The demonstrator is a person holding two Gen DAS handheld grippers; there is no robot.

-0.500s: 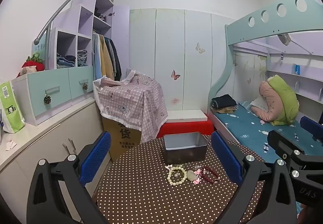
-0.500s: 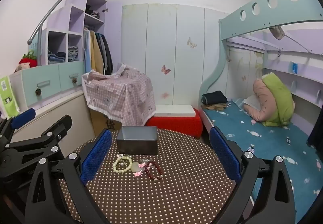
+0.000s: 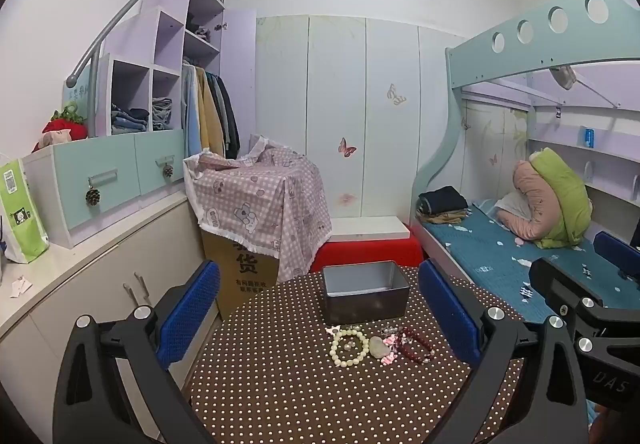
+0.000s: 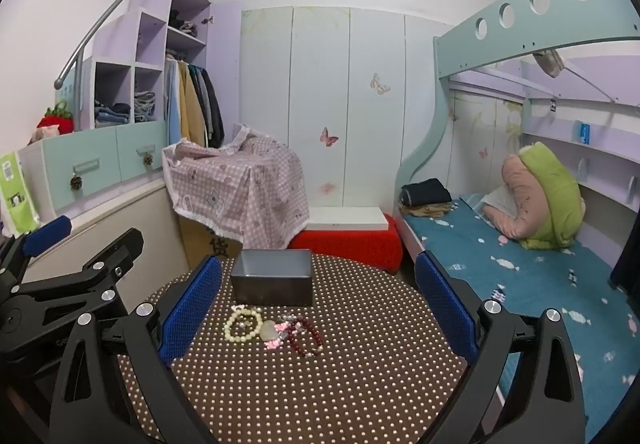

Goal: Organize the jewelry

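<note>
Little was changed from the earlier frames: both views were shifted only slightly, and the jewelry and the box were found in the same places on the bench.

From the left wrist view, the left hand-held gripper was seen with its blue pads spread wide, nothing held between them. Beyond it, on the dotted brown bench, an open grey box was set at the far side. Just in front of the box the jewelry was laid in a loose row: a cream bead bracelet on the left, a pale stone touching it, a small pink piece beside that, and a dark red bead bracelet on the right. Part of the right hand-held gripper was seen at the right edge, one blue pad raised over the bed.

From the right wrist view, the right hand-held gripper was likewise seen wide open and empty, held above the bench. The box was placed left of centre at the far side, and the cream bracelet, the stone, the pink piece and the red bracelet were laid just in front of it, apart from the pads. The left hand-held gripper was seen at the left edge, beside the bench. A checked cloth over a carton was seen behind the bench.
</note>
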